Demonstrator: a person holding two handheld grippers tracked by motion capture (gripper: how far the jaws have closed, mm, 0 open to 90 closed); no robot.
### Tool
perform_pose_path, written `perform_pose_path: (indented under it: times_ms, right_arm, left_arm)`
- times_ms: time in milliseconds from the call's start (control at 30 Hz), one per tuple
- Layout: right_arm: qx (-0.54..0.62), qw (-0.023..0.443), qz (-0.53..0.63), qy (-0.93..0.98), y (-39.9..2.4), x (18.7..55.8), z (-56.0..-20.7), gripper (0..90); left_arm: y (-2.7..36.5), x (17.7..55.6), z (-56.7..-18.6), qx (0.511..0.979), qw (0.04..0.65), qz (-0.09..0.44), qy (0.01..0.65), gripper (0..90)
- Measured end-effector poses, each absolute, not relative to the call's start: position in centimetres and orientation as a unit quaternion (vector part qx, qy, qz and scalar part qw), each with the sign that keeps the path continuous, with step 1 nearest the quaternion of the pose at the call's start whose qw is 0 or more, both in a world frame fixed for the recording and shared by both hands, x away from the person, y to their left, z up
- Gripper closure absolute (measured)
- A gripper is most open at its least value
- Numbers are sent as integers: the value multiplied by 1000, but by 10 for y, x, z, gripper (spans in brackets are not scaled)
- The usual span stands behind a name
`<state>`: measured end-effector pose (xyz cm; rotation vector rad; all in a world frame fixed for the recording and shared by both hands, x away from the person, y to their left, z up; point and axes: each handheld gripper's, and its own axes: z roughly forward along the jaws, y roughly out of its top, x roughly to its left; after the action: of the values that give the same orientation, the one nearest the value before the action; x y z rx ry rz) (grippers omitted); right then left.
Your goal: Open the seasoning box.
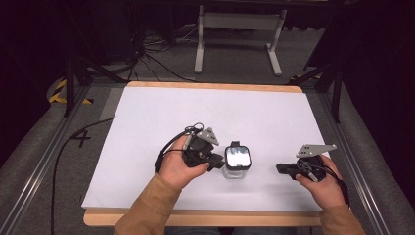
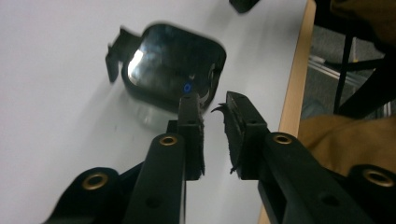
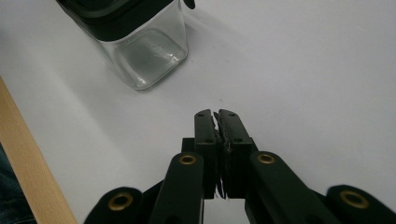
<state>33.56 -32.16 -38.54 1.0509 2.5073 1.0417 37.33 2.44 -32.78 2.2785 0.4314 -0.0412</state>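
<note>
Clear jar point(image 1: 237, 165) — just beside left tool point(image 1: 217, 161), untouched.

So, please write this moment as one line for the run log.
left gripper: open, beside clear square black-lidded jar | right gripper: shut, empty, apart | white table

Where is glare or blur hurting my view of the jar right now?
High view: the lid of the jar reflects a bright patch; surroundings beyond the table are dark. Left gripper view: the lid is soft and smeared, with glare at its left corner. Right gripper view: the clear jar body is fairly sharp, casting a soft shadow.
</note>
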Motion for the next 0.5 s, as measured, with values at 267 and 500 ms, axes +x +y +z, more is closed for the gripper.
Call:
perform_pose_path:
  times_ms: [267,500]
  right_arm:
    - [359,111,364,852,-324,334,-384,871]
    - [356,112,370,851,-327,333,-381,871]
  left_arm:
    - [-5,407,-322,900,400,-4,174,831]
    - [-16,430,-333,894,402,-5,199,857]
